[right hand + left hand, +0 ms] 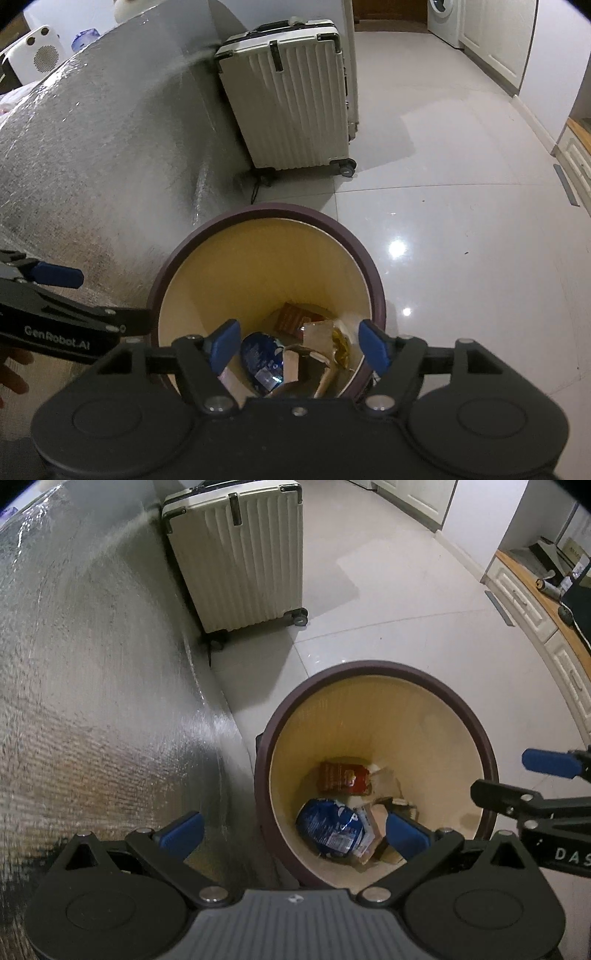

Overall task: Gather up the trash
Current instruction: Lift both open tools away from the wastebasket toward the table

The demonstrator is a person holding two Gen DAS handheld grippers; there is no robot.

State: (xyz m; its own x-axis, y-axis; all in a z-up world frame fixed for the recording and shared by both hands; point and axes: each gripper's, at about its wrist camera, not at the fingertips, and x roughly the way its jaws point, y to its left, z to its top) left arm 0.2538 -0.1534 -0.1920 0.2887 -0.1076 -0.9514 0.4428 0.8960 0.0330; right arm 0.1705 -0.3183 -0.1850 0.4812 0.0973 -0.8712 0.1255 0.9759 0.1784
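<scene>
A round trash bin (376, 672) with a dark purple rim and cream inside stands on the floor; it also shows in the right wrist view (266, 216). In it lie a blue wrapper (325, 825), a red packet (343, 777) and cardboard scraps (376, 821); the right wrist view shows the blue wrapper (258, 354), red packet (293, 317) and cardboard (317, 338). My left gripper (293, 832) is open and empty above the bin's left rim. My right gripper (299, 345) is open and empty over the bin's mouth; it also shows at the right edge of the left wrist view (517, 779).
A silver foil-covered table (92, 683) stands left of the bin, touching or nearly so. A cream ribbed suitcase (243, 554) stands behind on the white tiled floor (406, 609). White cabinets with a wooden top (535, 598) run along the right.
</scene>
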